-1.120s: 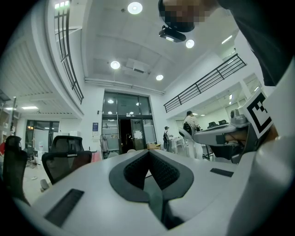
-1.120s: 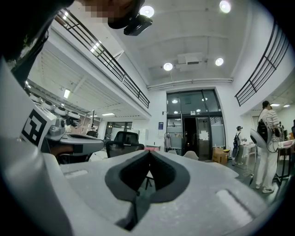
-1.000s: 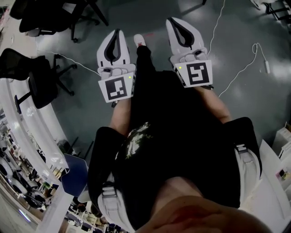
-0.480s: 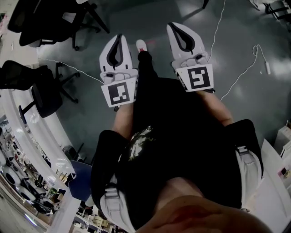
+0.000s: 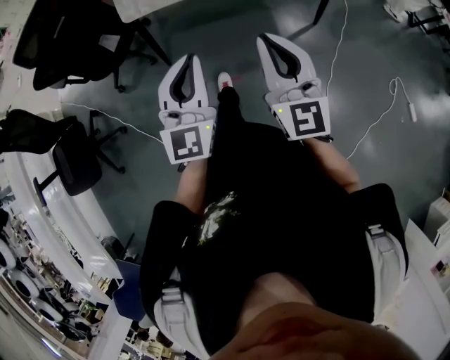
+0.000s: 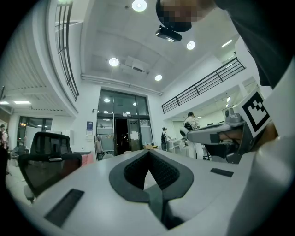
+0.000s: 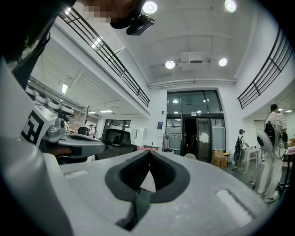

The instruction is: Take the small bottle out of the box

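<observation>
Floor (image 5: 394, 169): dark grey hall floor beneath us, with office chairs (image 5: 70, 151) and a loose cable (image 5: 365, 130).
Left gripper (image 5: 186, 62): jaws pressed together, nothing between them.
Right gripper (image 5: 271, 43): likewise closed and empty.
Bottle and box: neither shows in any view.
Risk: we judge the cable could snag our feet if we walk on hunting for the box.

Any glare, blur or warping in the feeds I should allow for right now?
Head view: dim, pale reflections on the floor, edges curved. Left gripper view: strong fisheye, railing bows, ceiling lights flare, corners black. Right gripper view: same fisheye and black corners, bright ceiling lights, no motion blur.
</observation>
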The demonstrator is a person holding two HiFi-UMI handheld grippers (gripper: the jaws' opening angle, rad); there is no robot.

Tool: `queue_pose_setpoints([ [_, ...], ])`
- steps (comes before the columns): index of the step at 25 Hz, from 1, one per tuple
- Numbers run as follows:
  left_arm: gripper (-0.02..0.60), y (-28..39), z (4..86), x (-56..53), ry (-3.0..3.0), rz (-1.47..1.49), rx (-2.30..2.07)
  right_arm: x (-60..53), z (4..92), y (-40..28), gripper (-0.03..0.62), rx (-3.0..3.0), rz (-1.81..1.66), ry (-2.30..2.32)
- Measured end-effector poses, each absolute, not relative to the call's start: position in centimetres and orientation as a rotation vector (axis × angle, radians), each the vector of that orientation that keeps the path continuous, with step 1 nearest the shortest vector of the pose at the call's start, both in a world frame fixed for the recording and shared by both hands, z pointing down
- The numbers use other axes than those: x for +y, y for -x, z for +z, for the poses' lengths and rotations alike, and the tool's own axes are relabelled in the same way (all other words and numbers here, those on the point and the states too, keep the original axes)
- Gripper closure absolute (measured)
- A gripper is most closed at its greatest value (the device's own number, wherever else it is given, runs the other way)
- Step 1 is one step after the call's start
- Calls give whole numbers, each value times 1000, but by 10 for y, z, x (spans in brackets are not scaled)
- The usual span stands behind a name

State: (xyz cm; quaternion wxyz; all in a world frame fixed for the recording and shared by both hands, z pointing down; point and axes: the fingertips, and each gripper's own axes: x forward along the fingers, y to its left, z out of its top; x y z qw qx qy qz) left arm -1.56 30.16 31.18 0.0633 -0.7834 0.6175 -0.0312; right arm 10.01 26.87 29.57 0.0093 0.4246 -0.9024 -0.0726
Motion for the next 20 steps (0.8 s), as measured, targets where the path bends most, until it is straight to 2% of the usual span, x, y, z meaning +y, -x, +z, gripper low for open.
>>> queue_pose_setpoints([
  [11,571,55,285,200,2374,-77,1843,165,265,-63,600,-2829,-274,-1353],
  [20,571,95,301,128,2447,-90,1819,99,276,-24,600,-2773,-238,-1347],
])
